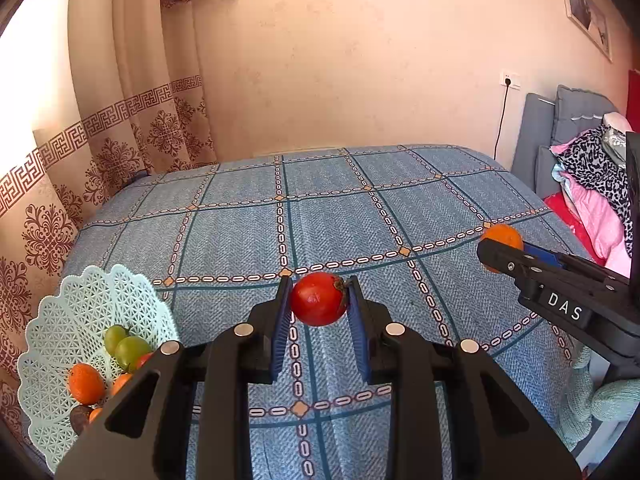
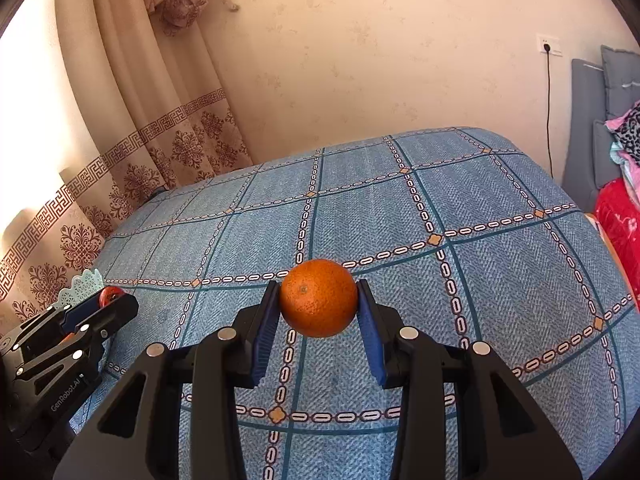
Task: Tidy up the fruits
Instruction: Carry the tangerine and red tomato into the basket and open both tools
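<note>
The task looks near its end: no loose fruit shows on the bed (image 1: 360,208). The left gripper (image 1: 319,308) clamps a red fruit (image 1: 319,299), and the right gripper (image 2: 319,300) clamps an orange (image 2: 318,298); both are above the bedspread. The white basket (image 1: 76,304) at the bed's left edge contains green grapes (image 1: 124,346), small oranges (image 1: 85,383) and one dark fruit (image 1: 80,418).
</note>
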Motion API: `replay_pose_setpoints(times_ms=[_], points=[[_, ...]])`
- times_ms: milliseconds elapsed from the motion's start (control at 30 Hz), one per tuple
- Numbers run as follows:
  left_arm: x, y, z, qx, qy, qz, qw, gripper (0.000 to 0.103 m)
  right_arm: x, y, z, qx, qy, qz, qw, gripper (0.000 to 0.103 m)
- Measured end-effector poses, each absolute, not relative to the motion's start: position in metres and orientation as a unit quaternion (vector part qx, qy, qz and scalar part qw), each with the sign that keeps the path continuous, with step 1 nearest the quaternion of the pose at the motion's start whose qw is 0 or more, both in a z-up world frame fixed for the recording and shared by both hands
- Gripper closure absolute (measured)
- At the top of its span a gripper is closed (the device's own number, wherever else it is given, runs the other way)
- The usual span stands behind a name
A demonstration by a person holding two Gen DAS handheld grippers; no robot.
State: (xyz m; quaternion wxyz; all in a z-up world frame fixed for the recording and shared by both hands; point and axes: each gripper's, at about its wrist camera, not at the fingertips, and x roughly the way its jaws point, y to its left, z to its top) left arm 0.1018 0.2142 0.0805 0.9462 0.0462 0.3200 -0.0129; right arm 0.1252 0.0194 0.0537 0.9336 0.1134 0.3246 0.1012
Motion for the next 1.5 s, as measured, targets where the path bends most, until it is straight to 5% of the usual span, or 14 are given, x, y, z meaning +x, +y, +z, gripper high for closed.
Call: replay_pose_setpoints(times_ms=[1500], points=[[0.027,0.377,0.097,-0.013,0.275,0.098,0.956,0.075,0.071,0.189,0.102,0.019,0.298,0.253,0.920,0.065]])
